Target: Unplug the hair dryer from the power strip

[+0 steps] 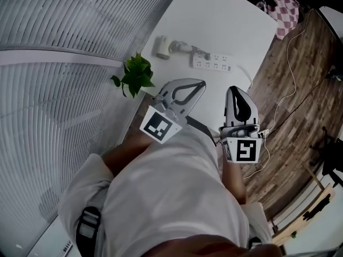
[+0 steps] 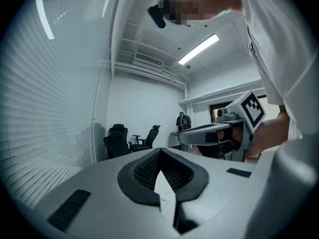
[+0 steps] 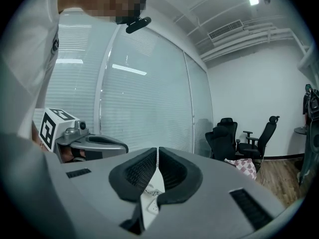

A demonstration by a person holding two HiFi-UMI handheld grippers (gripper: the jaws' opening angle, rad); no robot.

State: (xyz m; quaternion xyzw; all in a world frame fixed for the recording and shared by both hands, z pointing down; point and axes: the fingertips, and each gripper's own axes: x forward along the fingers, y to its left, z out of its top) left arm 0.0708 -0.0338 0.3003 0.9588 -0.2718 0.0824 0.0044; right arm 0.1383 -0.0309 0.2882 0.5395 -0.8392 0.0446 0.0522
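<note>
Only the head view shows the job at hand: on a white table [image 1: 225,20] the power strip [image 1: 213,62] lies with the white hair dryer [image 1: 162,47] just beside its left end, the dryer's lead reaching to that end of the strip, though the plug is too small to make out. A potted plant [image 1: 136,75] stands near the strip, on the person's side of it and to the left. The left gripper [image 1: 201,82] and right gripper [image 1: 234,88] are held side by side in front of the person's white-clad torso, both aimed toward the strip and well short of it, the left one nearer the plant. The two gripper views miss the strip and dryer but settle the jaws. The left gripper [image 2: 160,151] has its black pads closed tip to tip on nothing. The right gripper [image 3: 157,148] is likewise pressed together and empty. Both gripper views run roughly level, past window blinds [image 3: 144,83] to black office chairs [image 3: 224,136] across the room, and each catches the other gripper alongside.
</note>
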